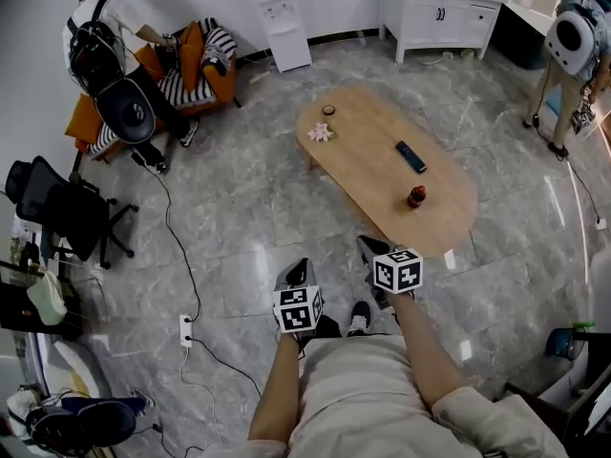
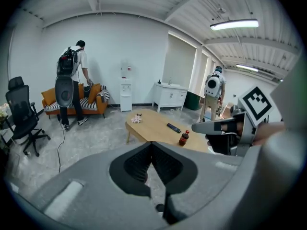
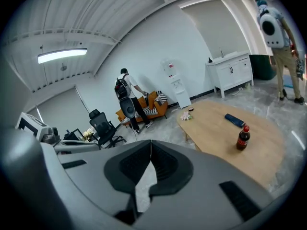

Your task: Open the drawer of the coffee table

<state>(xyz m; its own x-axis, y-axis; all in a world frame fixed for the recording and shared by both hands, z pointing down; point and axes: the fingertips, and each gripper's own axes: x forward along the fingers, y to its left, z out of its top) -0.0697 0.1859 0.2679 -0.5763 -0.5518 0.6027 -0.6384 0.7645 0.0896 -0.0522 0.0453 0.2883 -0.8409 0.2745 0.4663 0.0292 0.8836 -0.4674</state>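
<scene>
With left tool [image 1: 298,275] and right tool [image 1: 374,249] closed empty, we judge the unseen drawer of the table [image 1: 368,156] rigid, best hooked at its front lip.

Ahead of my right gripper [image 1: 370,246] the near edge of the coffee table [image 1: 363,151] is clear; a bottle [image 1: 416,197] stands just beyond, a remote [image 1: 411,156] farther on. Left of my left gripper [image 1: 300,270] I see bare floor [image 1: 243,213], crossed by a cable [image 1: 182,246] to a power strip [image 1: 186,329].
</scene>
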